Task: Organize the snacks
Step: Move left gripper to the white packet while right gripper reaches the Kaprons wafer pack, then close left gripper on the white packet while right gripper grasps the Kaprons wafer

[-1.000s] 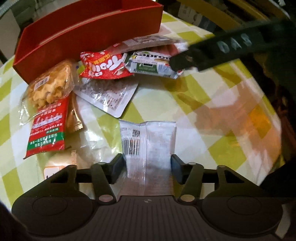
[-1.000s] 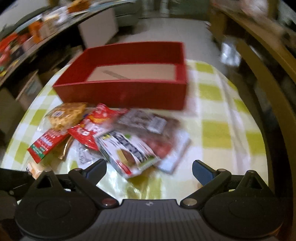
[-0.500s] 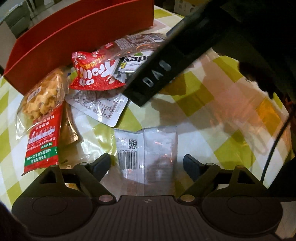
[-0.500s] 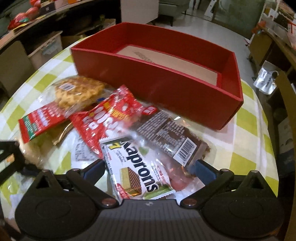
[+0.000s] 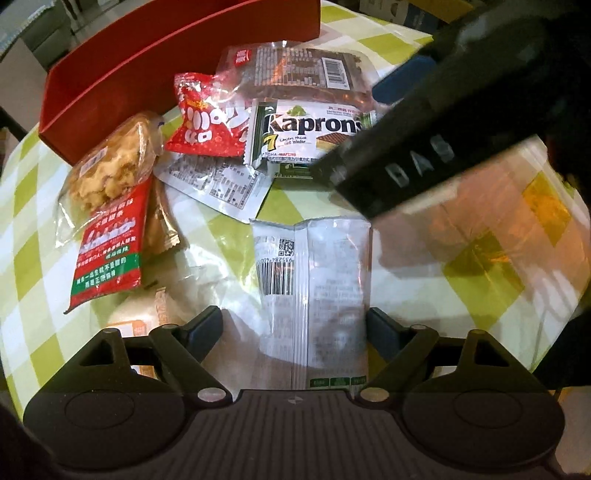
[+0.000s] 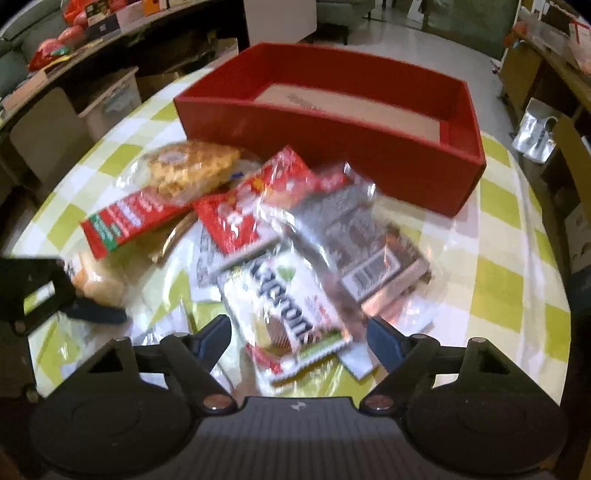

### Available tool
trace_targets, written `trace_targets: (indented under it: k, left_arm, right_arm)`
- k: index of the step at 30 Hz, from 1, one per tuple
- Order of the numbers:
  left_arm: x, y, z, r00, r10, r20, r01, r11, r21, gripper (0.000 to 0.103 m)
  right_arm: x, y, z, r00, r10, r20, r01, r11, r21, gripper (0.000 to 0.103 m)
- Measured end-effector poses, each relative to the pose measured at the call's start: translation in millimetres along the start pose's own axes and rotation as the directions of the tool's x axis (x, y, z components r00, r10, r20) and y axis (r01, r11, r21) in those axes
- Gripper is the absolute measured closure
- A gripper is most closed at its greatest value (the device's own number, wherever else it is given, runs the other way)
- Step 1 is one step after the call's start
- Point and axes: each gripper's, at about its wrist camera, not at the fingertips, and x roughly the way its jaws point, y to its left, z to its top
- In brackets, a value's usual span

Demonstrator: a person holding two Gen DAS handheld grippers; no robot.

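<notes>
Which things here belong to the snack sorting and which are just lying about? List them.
Job:
red box
Kaprons wafer pack, between the open right tongs
white barcode packet, between the open left tongs
red puffed-snack bag
brown clear-wrapped pack
waffle bag

Lying about:
checked tablecloth
cluttered shelf
silver bag on floor

checked tablecloth (image 6: 517,236), red box (image 6: 332,147), snack packets (image 5: 310,133)

The wafer pack (image 5: 310,136) reads "Kaprons" and "7"; the black gripper body (image 5: 417,162) reads "DAS".
</notes>
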Motion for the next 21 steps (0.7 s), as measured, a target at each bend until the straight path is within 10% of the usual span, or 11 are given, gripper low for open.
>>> trace_targets:
  k: [14,21]
  left_arm:
    - [19.4,10.5,-13.4,1.0,-0.019,-0.012,0.019,1.0,-0.001,0.004]
    - [30.8,23.5,-16.7,0.999,-0.03,-0.045,0.029,0.999,-0.027,0.004]
  right_arm:
    - [20.0,31.5,-11.4,0.998,-0.05,-0.034,0.039,0.964,-0.263,0.0]
    - [2.7,7.5,-29.3,0.982,0.014,-0.189,-0.035,0.994,-0.106,0.04]
